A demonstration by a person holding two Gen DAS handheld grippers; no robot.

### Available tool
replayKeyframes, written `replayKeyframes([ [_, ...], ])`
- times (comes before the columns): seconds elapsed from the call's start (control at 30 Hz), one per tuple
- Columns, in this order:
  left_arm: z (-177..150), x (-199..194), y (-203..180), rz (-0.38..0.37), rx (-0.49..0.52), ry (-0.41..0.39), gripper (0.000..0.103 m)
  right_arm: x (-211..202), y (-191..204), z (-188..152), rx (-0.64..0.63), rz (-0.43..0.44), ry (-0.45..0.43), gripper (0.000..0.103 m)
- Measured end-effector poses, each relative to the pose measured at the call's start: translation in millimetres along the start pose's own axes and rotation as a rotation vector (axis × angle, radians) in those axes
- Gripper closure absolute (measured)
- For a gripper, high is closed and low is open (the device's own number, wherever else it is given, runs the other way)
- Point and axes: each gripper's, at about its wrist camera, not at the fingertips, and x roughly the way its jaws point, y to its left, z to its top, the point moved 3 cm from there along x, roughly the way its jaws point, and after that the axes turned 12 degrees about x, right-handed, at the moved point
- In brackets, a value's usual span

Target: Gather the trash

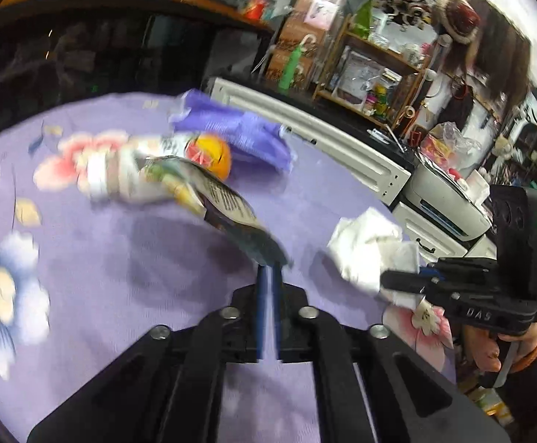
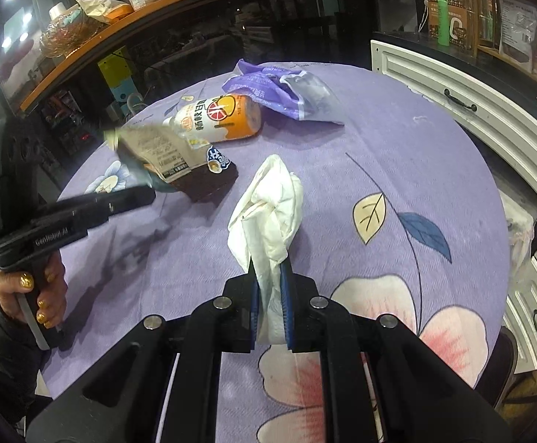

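Right claw (image 2: 268,264) is clamped on a crumpled white paper tissue (image 2: 268,206) – soft, creased, its long axis standing straight out ahead of my blue fingertips. Left claw (image 1: 269,265) has its two blue pads a narrow gap apart, with the end of a flat, crinkly brown-and-silver printed snack wrapper (image 1: 228,203) at their tips; I cannot tell whether they pinch it. That wrapper slants away forward and to the left of the left claw.

Four pieces of trash in all – one tissue, one wrapper, one plastic bottle with an orange-and-white label (image 2: 216,116) and one limp purple plastic bag (image 2: 279,88). Beyond both claws the bottle lies on its side across my view, cap to the left. The bag lies just past it, on the round table's purple flower-printed cloth (image 2: 397,170).
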Motion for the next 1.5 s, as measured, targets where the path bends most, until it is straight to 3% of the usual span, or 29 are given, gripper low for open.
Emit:
replayKeyframes([
  [0.03, -4, -1, 1, 0.009, -0.011, 0.009, 0.055, -1, 0, -1, -0.003, 0.000, -0.001, 0.092],
  [0.07, -7, -2, 2, 0.015, -0.024, 0.011, 0.045, -2, 1, -2, -0.002, 0.000, -0.003, 0.092],
  [0.1, -10, -4, 3, 0.013, -0.041, 0.006, 0.042, -3, 0, -2, 0.001, 0.003, -0.003, 0.092],
  [0.23, -15, -9, 13, 0.031, -0.116, 0.033, 0.041, -5, 0, -4, 0.011, 0.008, -0.008, 0.092],
  [0.3, -14, -14, 12, 0.026, -0.117, 0.036, 0.041, -7, 0, -5, 0.012, 0.014, -0.008, 0.092],
  [0.4, -14, -15, 12, 0.078, -0.101, 0.063, 0.036, -8, 0, -6, 0.012, 0.015, -0.010, 0.092],
  [0.53, -14, -6, 32, 0.070, -0.235, 0.039, 0.036, -10, 0, -6, 0.028, 0.017, -0.018, 0.092],
  [0.6, -13, 1, 42, 0.065, -0.297, 0.037, 0.039, -12, 1, -7, 0.028, 0.019, -0.022, 0.092],
  [0.7, -14, 11, 57, 0.083, -0.378, 0.054, 0.054, -17, 1, -10, 0.021, 0.013, -0.027, 0.092],
  [0.77, -13, 7, 60, 0.086, -0.398, 0.046, 0.054, -21, 0, -11, 0.014, 0.010, -0.033, 0.092],
  [0.87, -7, -6, 52, 0.121, -0.327, 0.036, 0.048, -23, -3, -13, 0.016, 0.006, -0.033, 0.092],
  [0.93, 2, -13, 45, 0.199, -0.230, 0.035, 0.033, -22, -6, -14, 0.024, 0.001, -0.028, 0.092],
  [1.0, 14, -16, 37, 0.280, -0.124, 0.043, 0.006, -21, -9, -13, 0.039, 0.001, -0.026, 0.092],
  [1.07, 27, -1, 26, 0.337, 0.033, 0.132, 0.006, -21, -10, -13, 0.050, 0.005, -0.026, 0.092],
  [1.17, 34, 24, 25, 0.383, 0.133, 0.234, 0.006, -21, -10, -13, 0.057, 0.007, -0.029, 0.092],
  [1.23, 32, 42, 28, 0.373, 0.143, 0.315, 0.006, -22, -12, -15, 0.066, 0.011, -0.025, 0.092],
  [1.4, 22, 69, 32, 0.364, 0.154, 0.421, 0.005, -20, -19, -17, 0.082, 0.001, -0.016, 0.092],
  [1.47, 21, 68, 36, 0.352, 0.129, 0.395, 0.008, -21, -21, -17, 0.086, -0.001, -0.017, 0.092],
  [1.5, 19, 67, 38, 0.332, 0.109, 0.385, 0.015, -21, -21, -17, 0.086, -0.002, -0.018, 0.092],
])
